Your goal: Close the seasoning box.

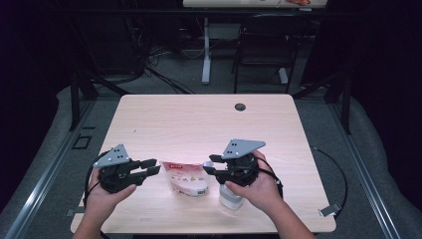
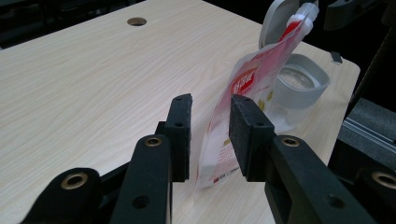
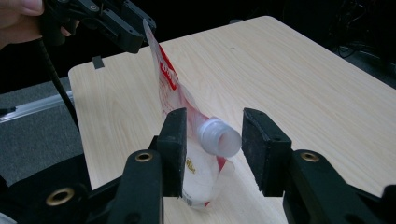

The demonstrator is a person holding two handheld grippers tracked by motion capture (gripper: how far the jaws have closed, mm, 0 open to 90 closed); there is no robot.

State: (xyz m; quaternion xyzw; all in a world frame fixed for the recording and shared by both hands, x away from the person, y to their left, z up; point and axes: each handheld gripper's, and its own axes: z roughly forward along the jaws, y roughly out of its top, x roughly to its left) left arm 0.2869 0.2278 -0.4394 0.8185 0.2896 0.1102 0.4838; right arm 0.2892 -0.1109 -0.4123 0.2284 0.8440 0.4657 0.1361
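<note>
At the left, the left gripper (image 1: 149,168) has its jaws parted, the bottom edge of the refill pouch (image 1: 186,178) standing between them without being pinched. The pouch lies near the front middle of the table (image 1: 199,119), leaning across toward the right, its white cap (image 3: 218,136) sitting free between the spread jaws of the right gripper (image 1: 210,164). Just under that hand stands a small grey jar (image 1: 230,197).
</note>
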